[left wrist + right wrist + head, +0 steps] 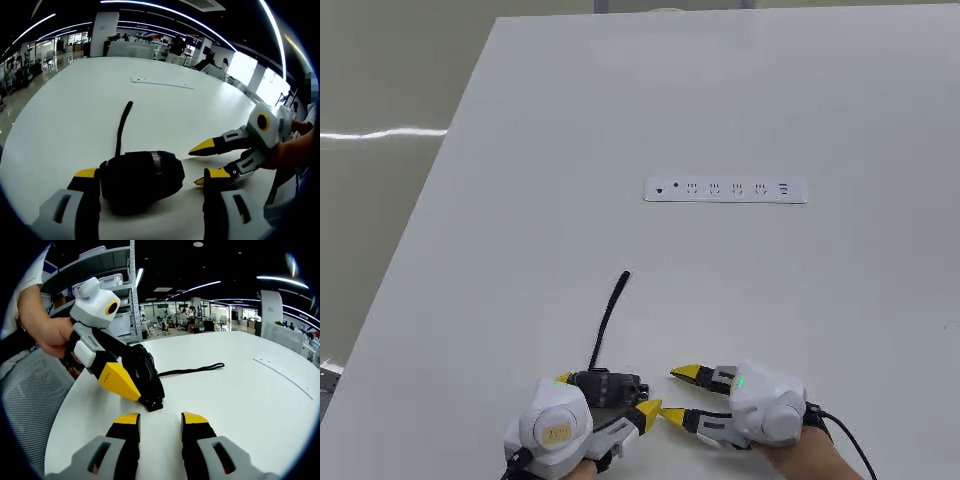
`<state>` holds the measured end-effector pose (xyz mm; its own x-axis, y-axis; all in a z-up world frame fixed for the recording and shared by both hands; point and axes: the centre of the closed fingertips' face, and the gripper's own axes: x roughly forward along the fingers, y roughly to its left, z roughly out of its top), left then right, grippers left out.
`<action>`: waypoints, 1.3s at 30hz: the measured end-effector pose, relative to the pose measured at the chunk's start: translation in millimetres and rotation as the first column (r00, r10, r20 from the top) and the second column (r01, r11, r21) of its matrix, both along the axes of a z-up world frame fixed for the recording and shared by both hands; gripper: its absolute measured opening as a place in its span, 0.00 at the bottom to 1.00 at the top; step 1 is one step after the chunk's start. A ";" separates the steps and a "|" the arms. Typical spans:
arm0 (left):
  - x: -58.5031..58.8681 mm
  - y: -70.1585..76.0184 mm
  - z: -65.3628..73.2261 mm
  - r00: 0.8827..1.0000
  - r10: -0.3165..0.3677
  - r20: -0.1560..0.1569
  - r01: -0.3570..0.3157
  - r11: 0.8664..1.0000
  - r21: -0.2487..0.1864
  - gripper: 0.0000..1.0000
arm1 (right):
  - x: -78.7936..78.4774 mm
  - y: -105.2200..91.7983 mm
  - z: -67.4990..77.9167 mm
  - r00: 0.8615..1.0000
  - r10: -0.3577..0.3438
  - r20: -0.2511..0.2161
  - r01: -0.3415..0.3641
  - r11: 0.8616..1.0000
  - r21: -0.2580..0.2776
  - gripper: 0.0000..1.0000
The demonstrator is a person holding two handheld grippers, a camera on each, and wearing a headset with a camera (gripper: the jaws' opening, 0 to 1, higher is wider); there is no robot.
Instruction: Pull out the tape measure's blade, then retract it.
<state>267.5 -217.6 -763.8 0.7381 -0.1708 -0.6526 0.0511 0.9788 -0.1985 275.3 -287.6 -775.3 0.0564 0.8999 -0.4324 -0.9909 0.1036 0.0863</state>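
Fingers [86, 176] of the left gripper [151, 174] stand spread around one black tape measure [139, 184]; it touches one of them, with a gap to the other.
Two grippers, two yellow-tipped fingers each: the right gripper [160, 420] is parted too, holding nothing, its tips near the tape measure. One black strap [610, 318] trails from the tape measure across the white desk [770, 290]. One power strip [725, 189] lies well beyond.

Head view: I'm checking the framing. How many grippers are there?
2. The left gripper is at the bottom edge, jaws either side of the black tape measure; the right gripper is just right of it, jaws open.
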 end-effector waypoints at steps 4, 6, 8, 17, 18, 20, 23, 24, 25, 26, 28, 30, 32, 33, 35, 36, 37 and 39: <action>-0.2 0.1 1.7 1.000 -0.012 0.011 0.012 1.000 0.002 0.84 | -0.6 -4.1 1.6 1.000 -0.021 -0.005 0.021 1.000 0.002 0.33; -1.0 0.4 2.8 1.000 -0.017 0.013 0.017 1.000 0.001 0.84 | -1.4 -6.3 2.8 1.000 -0.030 -0.007 0.030 1.000 0.001 0.33; -0.6 2.3 6.9 0.999 -0.024 0.034 0.023 0.999 0.027 0.84 | -1.8 -8.4 3.7 0.999 -0.041 -0.010 0.041 0.999 0.004 0.34; -4.7 2.1 9.6 0.998 -0.050 0.036 0.049 0.998 0.026 0.84 | -1.4 -16.1 12.4 0.996 -0.090 -0.016 0.091 0.996 0.018 0.36; -5.6 2.0 10.1 0.998 -0.055 0.037 0.054 0.998 0.025 0.84 | -1.9 -17.1 15.1 0.995 -0.095 -0.015 0.095 0.995 0.019 0.36; -6.8 2.8 10.2 0.997 -0.062 0.038 0.061 0.998 0.030 0.84 | -2.2 -18.0 19.4 0.994 -0.105 -0.015 0.105 0.994 0.024 0.36; -9.4 3.3 13.8 0.996 -0.075 0.044 0.073 0.997 0.034 0.83 | -2.7 -20.6 23.0 0.993 -0.117 -0.009 0.117 0.993 0.028 0.36; -10.0 3.2 14.2 0.996 -0.079 0.044 0.077 0.996 0.034 0.83 | -3.4 -21.3 24.1 0.993 -0.119 -0.006 0.119 0.993 0.028 0.36; -10.8 2.7 15.0 0.996 -0.084 0.043 0.083 0.996 0.034 0.83 | -4.1 -22.2 24.6 0.993 -0.119 -0.004 0.119 0.993 0.026 0.36; -11.6 2.7 16.2 0.995 -0.088 0.046 0.087 0.996 0.035 0.83 | -4.3 -24.1 25.3 0.992 -0.123 0.000 0.123 0.992 0.021 0.36; -11.9 2.7 16.4 0.994 -0.097 0.049 0.095 0.995 0.037 0.83 | -5.1 -27.2 26.8 0.991 -0.133 -0.004 0.133 0.991 0.024 0.37; -12.2 1.6 18.1 0.993 -0.104 0.051 0.102 0.994 0.036 0.83 | -5.7 -30.0 26.4 0.990 -0.139 -0.003 0.139 0.990 0.021 0.38; -13.1 1.6 18.9 0.992 -0.117 0.056 0.115 0.993 0.040 0.83 | -8.2 -33.0 26.7 0.990 -0.142 -0.001 0.142 0.990 0.017 0.38; -14.2 1.6 19.2 0.991 -0.120 0.056 0.118 0.992 0.040 0.83 | -9.2 -35.0 27.3 0.989 -0.145 0.002 0.145 0.989 0.014 0.38; -16.0 2.7 18.4 0.991 -0.125 0.053 0.122 0.991 0.046 0.84 | -9.9 -37.6 28.6 0.988 -0.153 0.000 0.153 0.988 0.017 0.38; -17.5 4.1 18.1 0.991 -0.126 0.053 0.123 0.991 0.044 0.83 | -10.0 -39.4 29.2 0.987 -0.161 -0.002 0.161 0.987 0.020 0.39; -18.4 4.6 17.9 0.991 -0.125 0.051 0.123 0.992 0.038 0.83 | -10.6 -40.5 29.6 0.987 -0.163 -0.001 0.163 0.986 0.020 0.39; -20.2 6.2 19.3 0.991 -0.125 0.055 0.123 0.992 0.034 0.84 | -12.7 -43.5 30.2 0.986 -0.166 0.000 0.166 0.986 0.019 0.39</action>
